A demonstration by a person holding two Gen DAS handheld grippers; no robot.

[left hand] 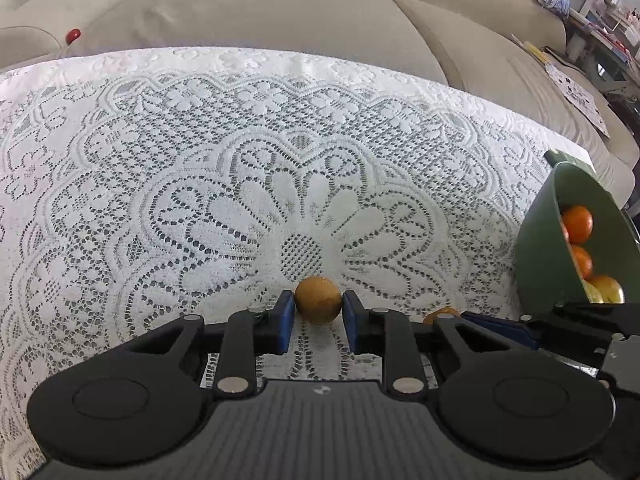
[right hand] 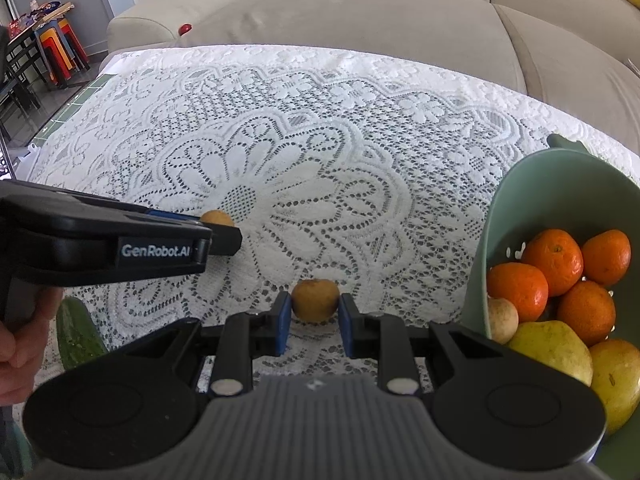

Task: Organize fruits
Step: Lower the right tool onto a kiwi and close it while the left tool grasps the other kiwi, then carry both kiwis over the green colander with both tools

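My left gripper [left hand: 318, 312] is shut on a small brown round fruit [left hand: 318, 299], held between its blue pads low over the white lace cloth. My right gripper [right hand: 314, 312] is shut on a second small brown round fruit [right hand: 315, 300]. In the right wrist view the left gripper [right hand: 224, 236] reaches in from the left with its fruit [right hand: 217, 218] showing at its tip. The green bowl [right hand: 520, 200] at the right holds several oranges [right hand: 554, 260] and yellow-green fruits [right hand: 554, 350]. The bowl also shows in the left wrist view [left hand: 540, 240].
The lace-covered table [left hand: 200, 160] stands before a beige sofa [left hand: 280, 8]. A small red object [left hand: 73, 34] lies on the sofa. A green cucumber [right hand: 74, 332] lies at the table's near left. Stacked stools [right hand: 60, 48] stand far left.
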